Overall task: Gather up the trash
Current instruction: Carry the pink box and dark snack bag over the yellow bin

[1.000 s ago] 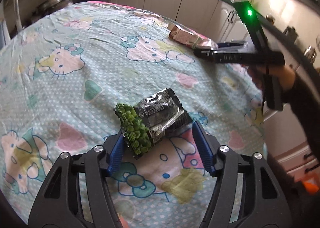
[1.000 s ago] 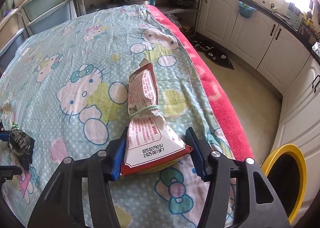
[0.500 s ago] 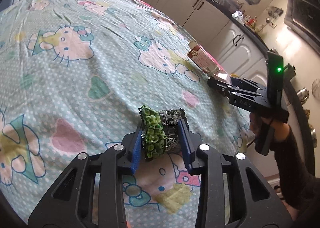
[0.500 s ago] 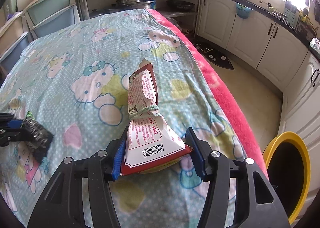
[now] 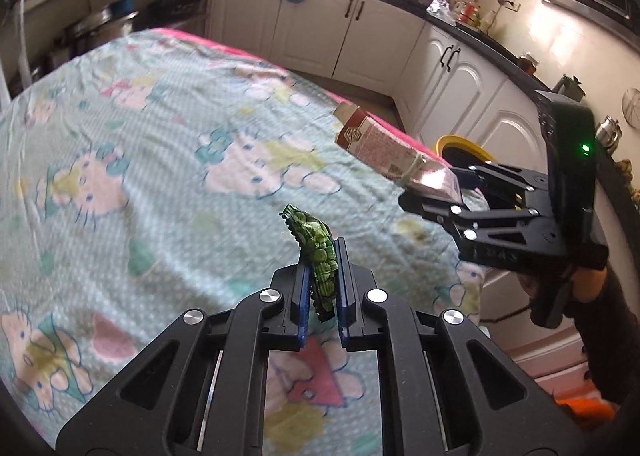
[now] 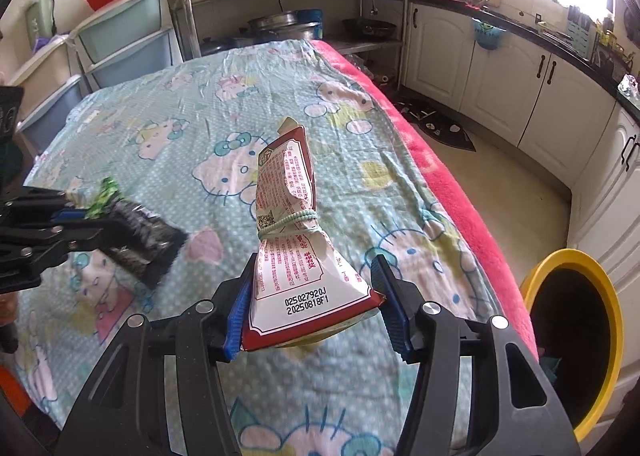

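Green-printed pea snack packet [image 5: 318,256] is sitting edge-on between my left gripper's [image 5: 323,292] blue pads, w/ the jaws nearly together & clamped on it; its crinkled top is sticking up & fwd past the fingertips, clear of the tablecloth [image 5: 160,160]. From the right cam I'm seeing the same packet [image 6: 140,228] at far left, its black side hanging out of the left gripper [image 6: 76,218] above the cloth. I'm holding the red-and-white snack bag [image 6: 296,248] in my right gripper [image 6: 316,304]: jaws wide but closed onto the bag's broad sealed bottom, left pad pressing its edge, right pad touching the opposite corner. Bag is pointing away from the claw, pinched at its waist by a pale green band [image 6: 286,221], folded top tilting up. It's lifted off the tablecloth [image 6: 208,108]. In the left cam the right gripper [image 5: 452,196] is showing at right w/ the bag [image 5: 384,150] sticking out toward the table's pink edge. Yellow-rimmed bin [image 6: 576,340] is standing on the floor just beside the table, right of my right claw; its rim [image 5: 460,144] is peeking behind the bag in the left cam.
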